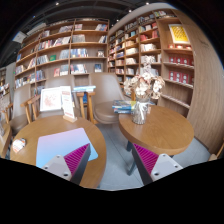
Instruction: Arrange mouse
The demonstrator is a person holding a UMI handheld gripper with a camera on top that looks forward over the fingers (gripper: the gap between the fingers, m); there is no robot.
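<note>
My gripper (112,160) is open and empty, held high above the floor between two round wooden tables. Its magenta pads (76,157) show at either side with a wide gap between them. A pale blue rectangular mat (62,143) lies on the left table (40,130), just beyond the left finger. A small white object (17,146) sits near that table's left rim; I cannot tell if it is the mouse. No mouse is clearly in view.
The right table (160,130) bears a vase of flowers (140,95) and stacked books (122,107). Wooden chairs (85,103) and an upright picture board (55,98) stand behind the left table. Bookshelves (70,50) line the far walls. Grey floor (112,150) runs between the tables.
</note>
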